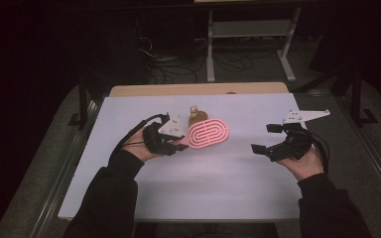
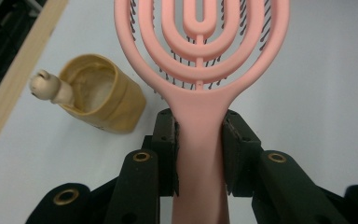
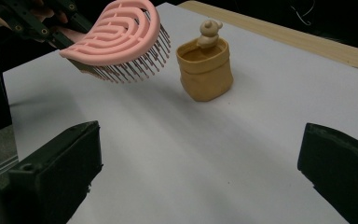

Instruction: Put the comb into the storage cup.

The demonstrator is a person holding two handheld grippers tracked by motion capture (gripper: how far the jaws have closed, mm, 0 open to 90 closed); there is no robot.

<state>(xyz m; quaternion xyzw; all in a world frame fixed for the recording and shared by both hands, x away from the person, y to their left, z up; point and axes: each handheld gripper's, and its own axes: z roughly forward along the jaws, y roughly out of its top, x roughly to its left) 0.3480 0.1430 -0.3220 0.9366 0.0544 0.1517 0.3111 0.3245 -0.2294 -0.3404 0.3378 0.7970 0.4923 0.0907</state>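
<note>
- Pink plastic, a vented hairbrush (image 2: 200, 56) with concentric oval ribs, sat clamped by its handle between the two black jaws of the left gripper (image 2: 200, 154), as the left gripper view made plain.
- From the high view, the brush head (image 1: 207, 133) lay roughly level above the white table (image 1: 203, 183), its ribbed back facing up and pointing toward the person's right.
- The right gripper view added what the others hid: rows of dark bristles hung down from the brush's underside, and the brush cast a shadow on the tabletop beneath it, clear of the surface.
- A small tan pouch (image 3: 205, 70) with a pale figure poking out of it stood upright on the table just beyond the brush; in the high view it was half hidden behind the brush head.
- The right gripper (image 1: 267, 138) was held well apart from the brush, its jaws spread wide with nothing between them, which its own view confirmed.
- A wooden strip (image 1: 198, 89) ran along the table's far edge.
</note>
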